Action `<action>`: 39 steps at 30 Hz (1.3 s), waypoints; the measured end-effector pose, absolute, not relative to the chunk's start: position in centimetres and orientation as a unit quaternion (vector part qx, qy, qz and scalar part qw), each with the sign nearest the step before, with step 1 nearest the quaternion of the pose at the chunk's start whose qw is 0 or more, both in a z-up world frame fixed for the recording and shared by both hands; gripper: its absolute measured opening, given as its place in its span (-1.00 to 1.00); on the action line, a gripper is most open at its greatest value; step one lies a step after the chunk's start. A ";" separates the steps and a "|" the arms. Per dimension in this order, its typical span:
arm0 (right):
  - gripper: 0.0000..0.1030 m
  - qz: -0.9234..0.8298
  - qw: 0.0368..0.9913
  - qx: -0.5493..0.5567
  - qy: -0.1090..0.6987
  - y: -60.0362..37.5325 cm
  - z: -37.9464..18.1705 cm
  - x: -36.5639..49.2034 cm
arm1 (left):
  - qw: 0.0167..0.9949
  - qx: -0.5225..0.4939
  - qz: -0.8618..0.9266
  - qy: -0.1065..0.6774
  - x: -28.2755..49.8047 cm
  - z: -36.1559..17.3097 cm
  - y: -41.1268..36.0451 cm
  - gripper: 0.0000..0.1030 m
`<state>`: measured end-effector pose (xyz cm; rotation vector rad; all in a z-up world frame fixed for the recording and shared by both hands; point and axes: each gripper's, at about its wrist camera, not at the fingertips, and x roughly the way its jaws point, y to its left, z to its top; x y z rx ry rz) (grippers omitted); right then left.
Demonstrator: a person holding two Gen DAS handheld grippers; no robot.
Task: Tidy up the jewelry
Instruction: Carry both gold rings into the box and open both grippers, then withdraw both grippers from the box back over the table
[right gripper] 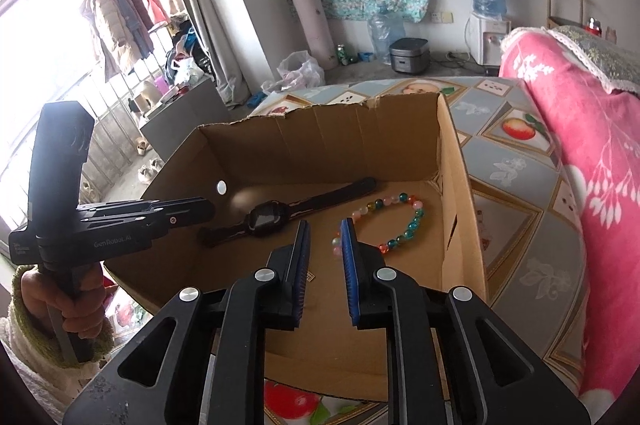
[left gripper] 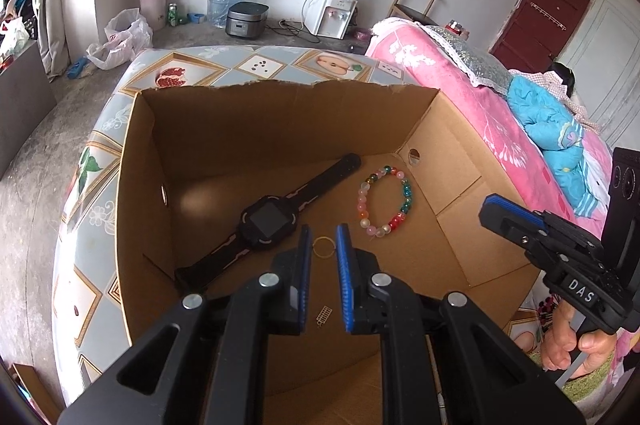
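- a cardboard box (left gripper: 460, 153) sits open on a table covered in a fruit-patterned cloth (left gripper: 100, 161), its far rim torn ragged.
- on the box floor lie a black watch (left gripper: 268, 217) with its strap stretched out, a beaded bracelet (left gripper: 386, 201) of pink, teal and red beads just to its right, a thin gold ring (left gripper: 323, 248) nearer the camera, and a small gold charm (left gripper: 323, 316) nearer still.
- the left gripper (left gripper: 323, 241) hangs over the box pointing down at the floor, its blue-padded jaws set narrowly apart with nothing between them; the gold ring shows in the gap, lying on the cardboard beyond the tips.
- from the right wrist view, the right gripper (right gripper: 326, 237) also points down into the box, jaws a narrow gap apart and gripping nothing; the near end of the bracelet (right gripper: 400, 221) lies just past its right finger, and the watch (right gripper: 264, 217) lies to the left.
- each view catches the other tool at the frame edge, held by a hand (left gripper: 568, 341) on its grip; the other hand (right gripper: 68, 301) wears a fuzzy cuffed sleeve.
- a pink floral blanket (left gripper: 460, 81) covers a bed to the right of the table.
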<state>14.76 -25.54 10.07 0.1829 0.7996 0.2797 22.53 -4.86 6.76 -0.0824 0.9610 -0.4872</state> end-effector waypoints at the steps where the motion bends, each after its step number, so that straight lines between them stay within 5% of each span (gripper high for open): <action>1: -0.66 0.133 0.909 0.091 0.386 -25.7 10.2 14.7 | 0.858 -0.042 -0.231 0.457 22.5 6.8 -4.8 -0.76; 16: -0.48 0.111 0.916 0.104 0.371 -27.0 10.8 14.1 | 0.864 -0.045 -0.223 0.450 21.8 7.2 -4.3 -0.76; 25: 0.08 0.103 0.921 0.110 0.359 -27.3 11.6 13.3 | 0.871 -0.047 -0.221 0.436 20.6 8.5 -4.0 -0.59; 30: 0.23 0.100 0.925 0.112 0.350 -27.3 12.2 12.4 | 0.878 -0.046 -0.223 0.422 19.4 9.7 -3.7 -0.36; 39: 0.47 0.086 0.935 0.115 0.324 -27.6 14.1 9.2 | 0.898 -0.027 -0.209 0.386 15.8 12.3 -3.2 0.41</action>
